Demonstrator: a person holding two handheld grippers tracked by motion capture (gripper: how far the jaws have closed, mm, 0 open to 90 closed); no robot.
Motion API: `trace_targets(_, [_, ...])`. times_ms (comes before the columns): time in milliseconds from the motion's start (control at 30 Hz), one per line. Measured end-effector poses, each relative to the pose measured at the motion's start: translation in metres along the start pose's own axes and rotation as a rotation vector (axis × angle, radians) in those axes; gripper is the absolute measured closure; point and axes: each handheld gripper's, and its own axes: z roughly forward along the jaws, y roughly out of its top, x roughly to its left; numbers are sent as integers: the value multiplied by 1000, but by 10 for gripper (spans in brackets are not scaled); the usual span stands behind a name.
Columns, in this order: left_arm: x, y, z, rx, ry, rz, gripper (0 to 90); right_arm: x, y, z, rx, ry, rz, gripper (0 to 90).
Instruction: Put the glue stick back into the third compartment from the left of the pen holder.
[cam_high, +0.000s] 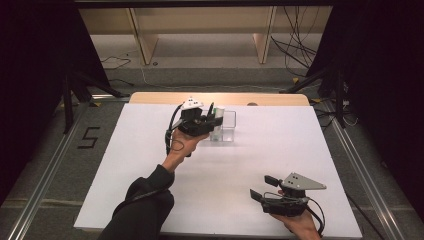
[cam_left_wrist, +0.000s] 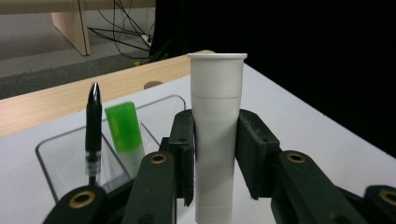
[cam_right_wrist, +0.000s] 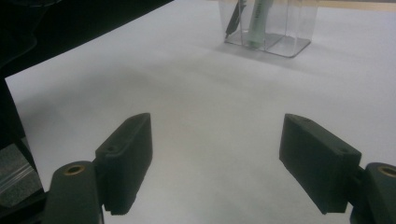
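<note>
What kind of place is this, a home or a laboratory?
Probably a laboratory set up for recording: a white table framed by black curtains, loose cables on the floor, and a person holding the left gripper.

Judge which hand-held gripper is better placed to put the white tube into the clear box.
Left: the left hand-held gripper already grips the white tube beside the clear box; the right sits open, far away.

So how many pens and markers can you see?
3. A black pen and a green-capped marker stand in the clear holder. A white marker is pinched upright in the left gripper. The holder may hide more.
</note>
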Motion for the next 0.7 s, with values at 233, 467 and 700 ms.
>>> trace_targets(233, [-2, 11, 18, -8, 22, -10, 689, 3, -2, 0, 7, 7, -11, 266])
trace_targets(467, [0, 17, 37, -3, 65, -11, 689, 1, -4, -3, -3, 17, 11, 264])
trace_targets(700, [3, 14, 57, 8, 108, -24, 688, 0, -5, -3, -3, 34, 15, 262])
